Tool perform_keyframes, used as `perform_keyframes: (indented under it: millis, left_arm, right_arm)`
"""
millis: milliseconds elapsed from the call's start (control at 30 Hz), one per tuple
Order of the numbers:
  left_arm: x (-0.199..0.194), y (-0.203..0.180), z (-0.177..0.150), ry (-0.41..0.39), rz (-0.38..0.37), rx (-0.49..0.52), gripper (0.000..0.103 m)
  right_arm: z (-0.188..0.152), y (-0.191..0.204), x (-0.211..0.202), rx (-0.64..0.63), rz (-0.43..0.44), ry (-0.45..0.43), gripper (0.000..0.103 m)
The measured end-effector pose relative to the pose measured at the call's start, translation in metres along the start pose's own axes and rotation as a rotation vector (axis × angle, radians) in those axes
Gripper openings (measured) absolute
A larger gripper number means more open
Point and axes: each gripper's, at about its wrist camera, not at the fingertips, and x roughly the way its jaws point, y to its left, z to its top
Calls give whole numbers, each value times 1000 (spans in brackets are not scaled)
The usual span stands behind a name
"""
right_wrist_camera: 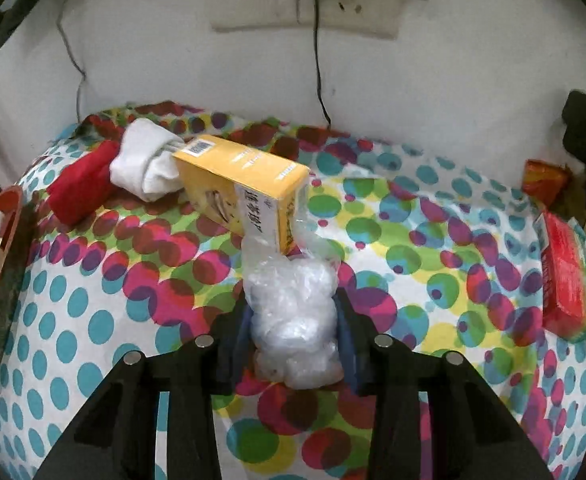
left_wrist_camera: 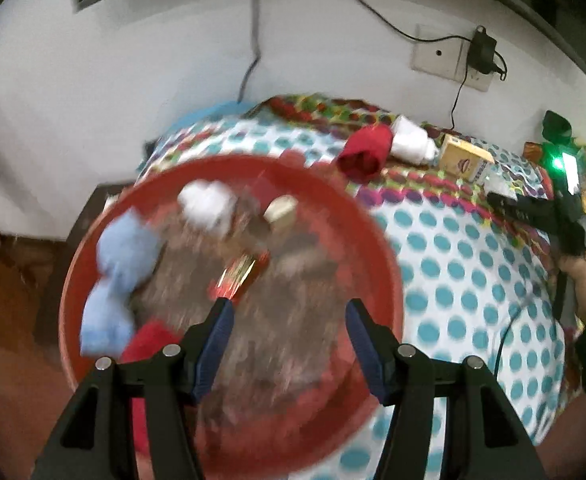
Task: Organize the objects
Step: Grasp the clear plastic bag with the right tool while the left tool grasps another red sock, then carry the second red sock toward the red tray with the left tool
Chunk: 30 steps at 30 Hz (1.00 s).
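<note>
Right wrist view: right hand-held gripper [right_wrist_camera: 295,320] clamps a crumpled plastic bag [right_wrist_camera: 293,320] apparently touching the yellow box [right_wrist_camera: 245,188], so lifting may drag it; left hand-held gripper [left_wrist_camera: 289,320] open, empty.

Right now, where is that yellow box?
In the right wrist view the yellow box lies on the dotted tablecloth near the wall, with a rolled white cloth at its left end and crumpled clear plastic just in front.

Crinkled clear plastic bag [right_wrist_camera: 297,320], glossy. Yellow cardboard box [right_wrist_camera: 245,188], smooth and slightly shiny. Soft white cloth roll [right_wrist_camera: 145,164] and red cloth roll [right_wrist_camera: 81,184], matt. Dotted cloth cover [right_wrist_camera: 413,248] on the counter. Red plastic basin [left_wrist_camera: 373,240], smooth-rimmed.
</note>
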Motion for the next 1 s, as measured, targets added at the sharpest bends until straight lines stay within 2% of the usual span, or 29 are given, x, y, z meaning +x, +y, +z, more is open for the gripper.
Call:
perform_keyframes:
  millis: [133,233,333,433,500,567,667,733,767,800,1000]
  left_arm:
    - [37,-31,48,-3,-69,73,60]
    - [70,-61,82,8,-111,167,60]
    - [102,-88,113,27,-100,232,60]
    - [133,-106,135,49,-61,259,60]
    - [150,-114,146,57,-10,282,60]
    - [172,-116,156,91,14,275,60]
    - [198,-108,163,142,24,193,60]
    - [202,-101,162,132,18,141,57]
    - [199,-98,161,116,19,123,40]
    - [197,-96,160,113,26,115,30]
    - [174,-82,145,110,-29,48,26]
  right_arm:
    - [-12,2,-9,-16,17,4,35]
    - [-22,2,-17,-27,25,7,36]
    - [-26,0,-19,-15,54,20,37]
    - [-27,2,-19,-27,50,23,39]
    - [-27,4,-18,-38,45,24,39]
    - [-28,4,-19,-36,53,24,40]
    - [-28,4,-19,-38,51,24,40]
    - [-28,2,-19,-37,52,24,40]
    - [-28,1,-19,-35,55,24,40]
    - [-28,-1,-19,-32,58,24,40]
    - [-27,0,-19,-40,54,25,40]
